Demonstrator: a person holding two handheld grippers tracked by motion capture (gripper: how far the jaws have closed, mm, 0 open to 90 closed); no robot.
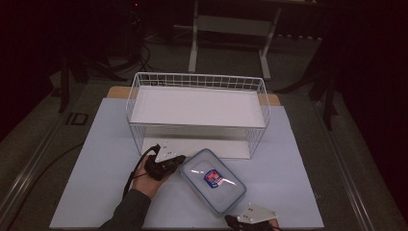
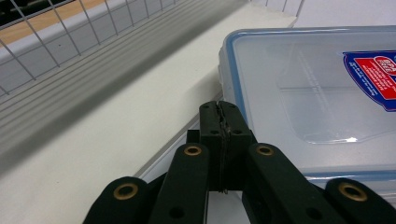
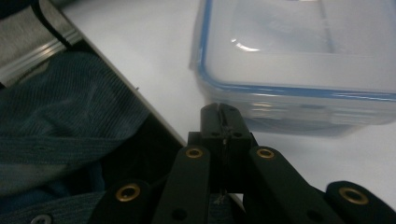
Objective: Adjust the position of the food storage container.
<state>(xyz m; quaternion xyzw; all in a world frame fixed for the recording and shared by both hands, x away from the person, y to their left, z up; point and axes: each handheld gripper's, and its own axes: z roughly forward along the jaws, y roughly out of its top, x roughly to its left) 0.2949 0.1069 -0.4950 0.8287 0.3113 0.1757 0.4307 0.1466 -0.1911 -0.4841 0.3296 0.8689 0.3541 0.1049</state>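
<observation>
While the person's left hand [image 1: 146, 180] lay on the pale worktop [image 1: 96, 163], it held the left hand-held gripper [image 1: 179, 160] low and level, with its black jaws pressed together and nothing between them. In the left gripper view the closed tips [image 2: 220, 116] sat just beside the near-left corner of a clear plastic container [image 2: 322, 93] with a blue seal under its lid — whether they touched its wall could not be told. A dark sleeve [image 1: 127, 211] ran from that hand to the bottom edge of the high view.

Behind the gripper stood a white wire basket [image 1: 197, 79] on a white base, set across the far half of the worktop; its mesh side [image 2: 56, 42] and pale base edge passed through the upper left of the left gripper view.

The container [image 1: 212, 180] lay flat on the worktop in front of the basket, turned at a slant, its lid on and a red-and-blue label [image 1: 212, 178] in the middle of the lid. One corner pointed toward the left gripper, the opposite corner toward the bottom edge.

Further right — at the bottom edge of the high view — the right hand-held gripper [image 1: 230, 220] showed its grey three-cornered plate [image 1: 256, 214]. Its jaws were also shut on nothing, the tips [image 3: 223, 119] just below the container's blue-rimmed side [image 3: 299, 100], near but apart from it as far as could be seen. Blue-grey cloth [image 3: 60, 135] filled the left of the right gripper view.
</observation>
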